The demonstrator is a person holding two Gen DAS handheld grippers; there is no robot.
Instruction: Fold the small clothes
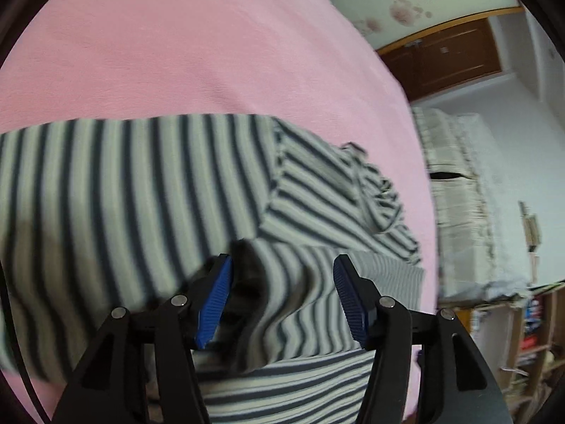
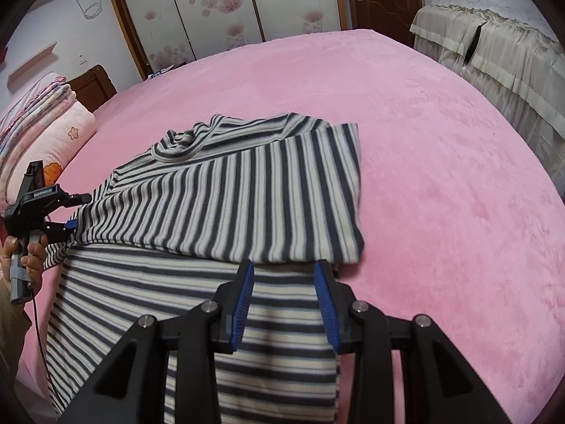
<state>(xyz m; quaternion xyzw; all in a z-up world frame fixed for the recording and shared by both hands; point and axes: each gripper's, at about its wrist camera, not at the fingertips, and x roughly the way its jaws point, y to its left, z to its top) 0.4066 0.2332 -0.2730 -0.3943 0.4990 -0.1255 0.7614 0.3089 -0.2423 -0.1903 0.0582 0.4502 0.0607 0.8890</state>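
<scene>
A grey-and-cream striped top (image 2: 226,198) lies on the pink bed, with one part folded over the rest; its collar (image 2: 183,145) points to the far side. In the left wrist view the top (image 1: 116,190) fills the middle. My left gripper (image 1: 282,265) is open, with a raised fold of the cloth between its blue pads. It also shows in the right wrist view (image 2: 76,212) at the top's left edge. My right gripper (image 2: 284,265) is open, over the near edge of the folded part, with striped cloth under it.
The pink blanket (image 2: 441,176) covers the whole bed. Pillows and folded bedding (image 2: 46,123) lie at the far left. A cream-covered piece of furniture (image 2: 494,46) stands past the bed's right side. Wardrobe doors (image 2: 212,10) stand behind the bed.
</scene>
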